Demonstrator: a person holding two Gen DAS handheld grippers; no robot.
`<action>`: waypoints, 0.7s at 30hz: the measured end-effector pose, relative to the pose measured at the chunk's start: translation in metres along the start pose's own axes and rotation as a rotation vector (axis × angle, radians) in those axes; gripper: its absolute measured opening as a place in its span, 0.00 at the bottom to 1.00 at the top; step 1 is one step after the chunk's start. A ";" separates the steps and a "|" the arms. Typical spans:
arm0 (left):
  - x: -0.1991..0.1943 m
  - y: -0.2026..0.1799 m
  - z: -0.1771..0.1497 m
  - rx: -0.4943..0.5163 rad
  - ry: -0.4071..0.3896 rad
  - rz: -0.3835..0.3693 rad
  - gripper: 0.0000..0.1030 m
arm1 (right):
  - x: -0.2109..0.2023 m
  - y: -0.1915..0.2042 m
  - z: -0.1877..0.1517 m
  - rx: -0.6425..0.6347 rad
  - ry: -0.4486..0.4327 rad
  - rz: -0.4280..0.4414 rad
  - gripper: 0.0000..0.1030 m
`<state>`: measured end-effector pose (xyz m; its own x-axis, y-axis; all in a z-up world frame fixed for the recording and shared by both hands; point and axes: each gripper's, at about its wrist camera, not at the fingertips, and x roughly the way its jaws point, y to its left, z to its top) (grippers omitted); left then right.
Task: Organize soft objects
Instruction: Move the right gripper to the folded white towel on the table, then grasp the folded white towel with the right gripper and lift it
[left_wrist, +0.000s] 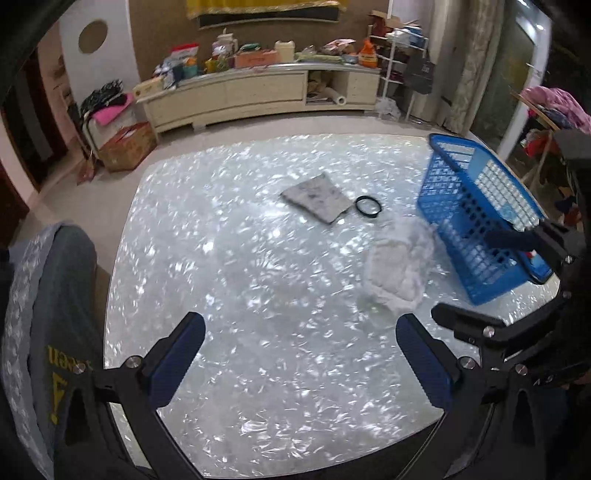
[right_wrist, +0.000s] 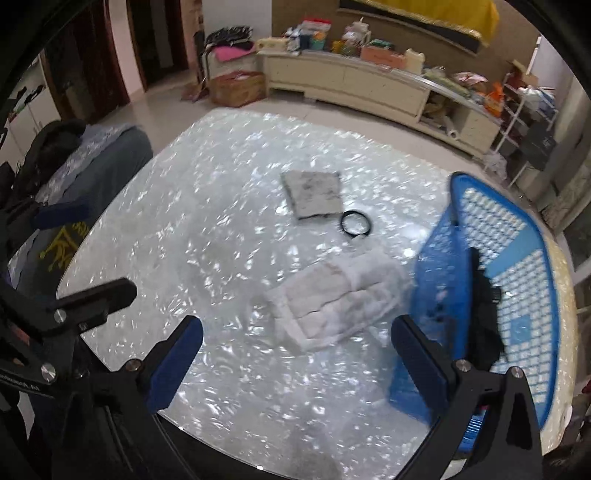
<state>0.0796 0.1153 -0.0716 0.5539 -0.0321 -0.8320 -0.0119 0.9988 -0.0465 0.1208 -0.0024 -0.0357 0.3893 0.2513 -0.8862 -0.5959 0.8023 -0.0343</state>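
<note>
A white quilted cloth (left_wrist: 400, 264) (right_wrist: 338, 297) lies crumpled on the pearly table, just left of a blue plastic basket (left_wrist: 476, 206) (right_wrist: 517, 295). Farther back lie a flat grey cloth (left_wrist: 317, 197) (right_wrist: 314, 195) and a black ring (left_wrist: 368, 205) (right_wrist: 355, 223) beside it. A dark item (right_wrist: 484, 321) sits inside the basket. My left gripper (left_wrist: 301, 354) hangs open above the table's near part, holding nothing. My right gripper (right_wrist: 297, 354) is open too, just short of the white cloth, its right finger (right_wrist: 421, 354) against the basket's near side. In the left wrist view the right gripper (left_wrist: 491, 280) shows at the right edge.
A chair draped with a grey garment (left_wrist: 55, 314) (right_wrist: 92, 177) stands at the table's left edge (left_wrist: 110, 295). Beyond the table are a long low cabinet (left_wrist: 258, 92) piled with clutter, a cardboard box (left_wrist: 127, 146) and a wire rack (left_wrist: 399, 66). Clothes (left_wrist: 554, 107) hang at the right.
</note>
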 end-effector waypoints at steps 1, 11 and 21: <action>0.003 0.004 -0.002 -0.007 0.006 -0.003 1.00 | 0.007 0.003 0.001 -0.004 0.013 0.007 1.00; 0.059 0.031 -0.013 -0.060 0.099 0.000 1.00 | 0.076 0.013 -0.001 -0.031 0.153 0.056 0.96; 0.103 0.026 -0.012 -0.050 0.165 0.012 1.00 | 0.120 -0.008 0.001 0.010 0.214 0.023 0.96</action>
<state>0.1264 0.1378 -0.1654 0.4090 -0.0300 -0.9120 -0.0613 0.9963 -0.0603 0.1731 0.0213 -0.1411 0.2174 0.1495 -0.9646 -0.5954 0.8034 -0.0096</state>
